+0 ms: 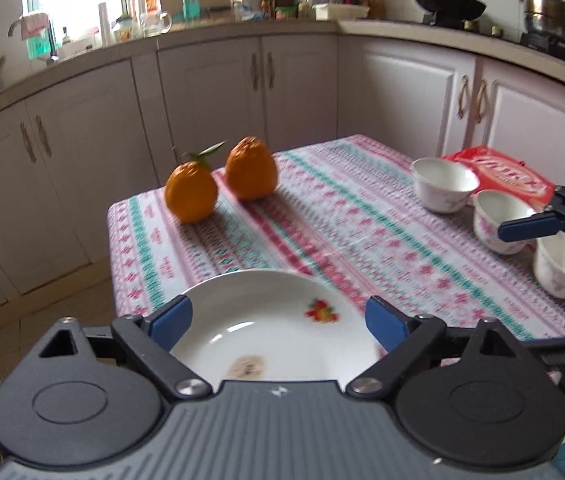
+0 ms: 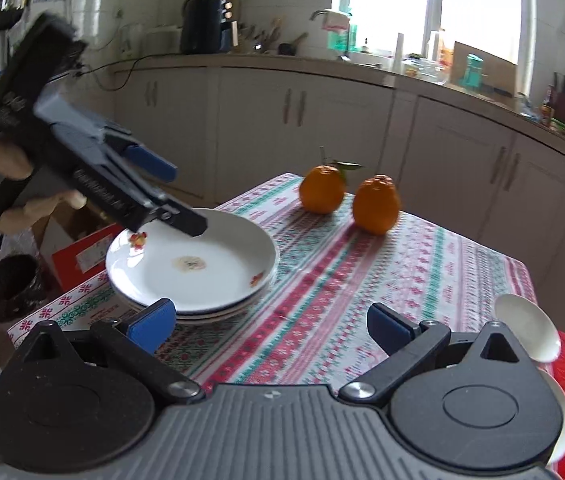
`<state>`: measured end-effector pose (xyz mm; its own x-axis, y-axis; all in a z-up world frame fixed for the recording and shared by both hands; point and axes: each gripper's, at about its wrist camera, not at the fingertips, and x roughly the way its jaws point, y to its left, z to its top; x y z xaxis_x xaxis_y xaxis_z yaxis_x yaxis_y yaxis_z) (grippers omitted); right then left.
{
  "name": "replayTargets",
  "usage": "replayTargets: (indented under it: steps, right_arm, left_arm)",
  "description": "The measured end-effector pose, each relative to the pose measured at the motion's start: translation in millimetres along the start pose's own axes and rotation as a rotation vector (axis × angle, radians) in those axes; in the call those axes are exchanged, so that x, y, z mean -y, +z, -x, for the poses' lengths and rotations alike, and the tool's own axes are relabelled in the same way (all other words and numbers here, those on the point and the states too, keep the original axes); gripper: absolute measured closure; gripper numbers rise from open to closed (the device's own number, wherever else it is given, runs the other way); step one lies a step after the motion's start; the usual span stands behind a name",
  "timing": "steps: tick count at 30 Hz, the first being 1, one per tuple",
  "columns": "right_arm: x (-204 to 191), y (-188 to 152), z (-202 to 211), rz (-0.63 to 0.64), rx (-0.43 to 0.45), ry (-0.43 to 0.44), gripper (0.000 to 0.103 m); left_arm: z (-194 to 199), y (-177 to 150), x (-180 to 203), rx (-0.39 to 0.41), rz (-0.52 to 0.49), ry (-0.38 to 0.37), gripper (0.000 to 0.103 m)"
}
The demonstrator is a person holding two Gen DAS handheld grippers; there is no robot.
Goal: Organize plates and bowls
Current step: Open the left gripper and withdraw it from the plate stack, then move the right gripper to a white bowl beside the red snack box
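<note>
A stack of white plates [image 2: 202, 268] with small fruit prints sits at the table's near left corner; the top plate also shows in the left wrist view [image 1: 266, 320]. My left gripper [image 1: 278, 320] is open and empty, hovering just above the stack; it also shows in the right wrist view [image 2: 186, 200]. Three white floral bowls [image 1: 444, 184] [image 1: 500, 220] [image 1: 564, 268] stand in a row at the table's right side. My right gripper [image 2: 270, 326] is open and empty above the table, close to the bowls; one bowl rim [image 2: 526, 326] shows at its right.
Two oranges [image 1: 190, 192] [image 1: 250, 168] sit at the far end of the patterned tablecloth [image 1: 362, 240]. A red packet [image 1: 506, 176] lies behind the bowls. Cardboard boxes [image 2: 82, 248] and a dark bin [image 2: 10, 284] stand on the floor left of the table. Kitchen cabinets surround it.
</note>
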<state>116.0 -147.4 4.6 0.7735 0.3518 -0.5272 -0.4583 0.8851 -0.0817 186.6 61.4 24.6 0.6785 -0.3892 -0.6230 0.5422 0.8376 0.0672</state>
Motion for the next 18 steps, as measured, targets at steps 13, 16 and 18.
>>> replayTargets:
  steps: [13, 16, 18]
  right_arm:
    - [61.6, -53.1, 67.8, -0.128, -0.007, -0.183, 0.0]
    - [79.1, -66.5, 81.6, -0.169, -0.01, -0.22, 0.0]
    - [89.1, -75.0, 88.2, -0.189, -0.014, -0.245, 0.0]
  left_arm:
    - [10.6, -19.2, 126.9, 0.166, -0.063, -0.101, 0.003]
    - [3.0, -18.5, 153.4, 0.18, -0.09, -0.139, 0.001]
    - [-2.9, -17.8, 167.6, 0.184, -0.091, -0.175, 0.001]
